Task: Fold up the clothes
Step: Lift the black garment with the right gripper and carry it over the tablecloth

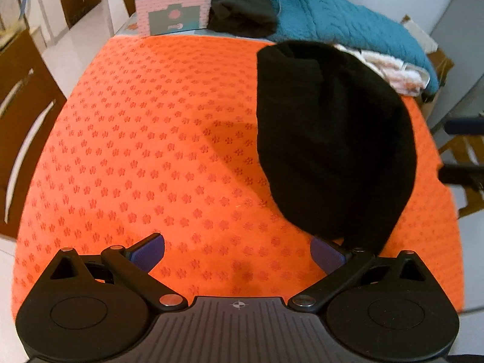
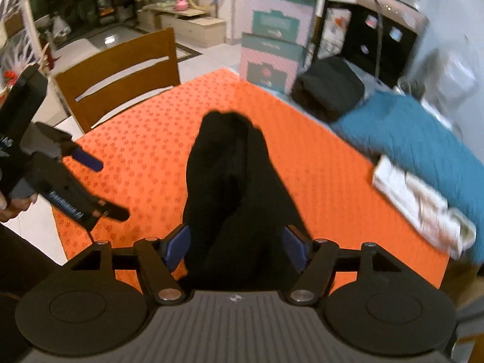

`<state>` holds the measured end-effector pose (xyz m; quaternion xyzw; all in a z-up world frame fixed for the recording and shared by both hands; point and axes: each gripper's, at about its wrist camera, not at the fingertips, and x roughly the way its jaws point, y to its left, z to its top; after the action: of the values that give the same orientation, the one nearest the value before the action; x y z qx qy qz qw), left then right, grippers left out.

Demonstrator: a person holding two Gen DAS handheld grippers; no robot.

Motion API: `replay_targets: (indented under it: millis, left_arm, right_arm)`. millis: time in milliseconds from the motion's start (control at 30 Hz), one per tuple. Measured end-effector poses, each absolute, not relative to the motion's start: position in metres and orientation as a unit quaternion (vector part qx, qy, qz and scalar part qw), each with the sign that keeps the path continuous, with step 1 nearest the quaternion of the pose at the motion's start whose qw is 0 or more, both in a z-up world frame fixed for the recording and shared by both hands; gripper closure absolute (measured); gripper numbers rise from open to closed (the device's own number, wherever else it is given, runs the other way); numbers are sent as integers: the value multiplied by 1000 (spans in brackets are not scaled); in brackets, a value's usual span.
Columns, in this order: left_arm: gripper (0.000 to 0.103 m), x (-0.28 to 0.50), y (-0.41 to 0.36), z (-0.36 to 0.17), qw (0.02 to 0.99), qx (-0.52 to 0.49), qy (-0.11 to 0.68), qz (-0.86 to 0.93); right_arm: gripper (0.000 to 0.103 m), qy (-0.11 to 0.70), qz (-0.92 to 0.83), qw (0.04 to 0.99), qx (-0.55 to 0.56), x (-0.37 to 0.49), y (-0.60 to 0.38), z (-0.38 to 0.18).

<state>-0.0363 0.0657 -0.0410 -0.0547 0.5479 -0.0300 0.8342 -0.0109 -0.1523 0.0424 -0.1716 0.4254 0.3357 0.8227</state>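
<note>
A black garment (image 1: 332, 139) lies bunched in a long heap on the orange flower-patterned tablecloth (image 1: 151, 151). My left gripper (image 1: 239, 252) is open wide over bare cloth, and the garment's near end reaches its right finger (image 1: 329, 255). In the right wrist view the garment (image 2: 236, 175) runs away from me between the spread fingers of my right gripper (image 2: 236, 248), which is open and hovers above it. The left gripper (image 2: 101, 184) shows there at the left, held by a hand, also open.
At the table's far side sit a folded teal knit (image 1: 357, 27), a white-pink folded piece (image 1: 396, 72), a dark folded pile (image 1: 242, 9) and a pink-teal box (image 1: 172, 12). Wooden chairs (image 2: 121, 72) stand beside the table.
</note>
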Motion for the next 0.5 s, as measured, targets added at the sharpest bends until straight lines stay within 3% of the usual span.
replay_targets:
  millis: [367,500]
  left_arm:
    - [1,-23,48,-53,831,-52,550,-63]
    - [8,-12,42,-57,829,-62,550,-77]
  right_arm:
    - [29,471,252,840,-92,-57,-160,-27]
    - [29,486,235,838,-80,-61,-147,-54]
